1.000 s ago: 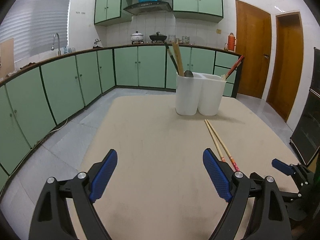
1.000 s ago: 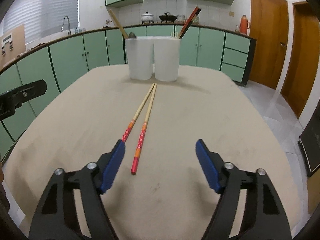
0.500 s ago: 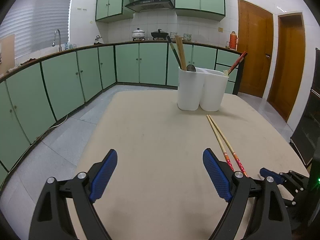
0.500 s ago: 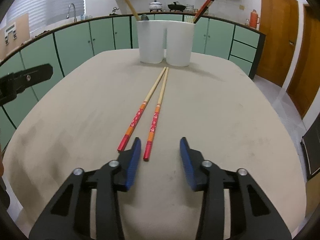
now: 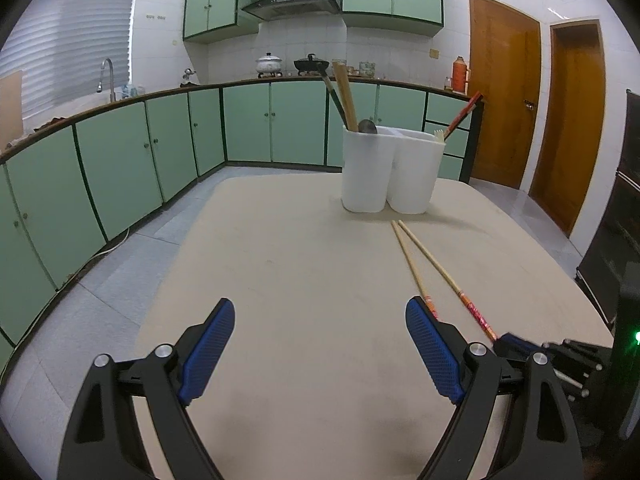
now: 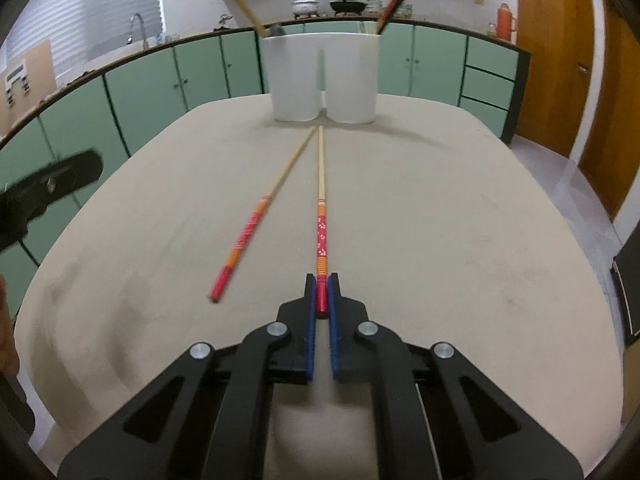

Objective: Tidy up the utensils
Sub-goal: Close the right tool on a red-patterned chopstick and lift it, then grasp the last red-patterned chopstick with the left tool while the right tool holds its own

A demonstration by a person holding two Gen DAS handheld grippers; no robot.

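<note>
Two wooden chopsticks with red and orange ends lie on the beige table. My right gripper (image 6: 321, 286) is shut on the red end of the right chopstick (image 6: 321, 224), whose tip points at the white two-part utensil holder (image 6: 324, 76). The left chopstick (image 6: 256, 232) lies free beside it, angled away. In the left wrist view my left gripper (image 5: 320, 320) stands open over bare table with nothing between its fingers. The holder (image 5: 390, 170) stands beyond it, both chopsticks (image 5: 434, 268) to its right, where the right gripper's tip (image 5: 516, 342) shows.
The holder has a ladle, wooden utensils and red chopsticks standing in it. Green kitchen cabinets (image 5: 120, 160) run along the left and back. Wooden doors (image 5: 500, 108) are at the right. The table edge (image 5: 176, 248) drops to a grey tiled floor on the left.
My right gripper has gone from wide open to shut on the right chopstick's red end and tipped down a little. The left chopstick has shifted a little aside. The left gripper has stayed open.
</note>
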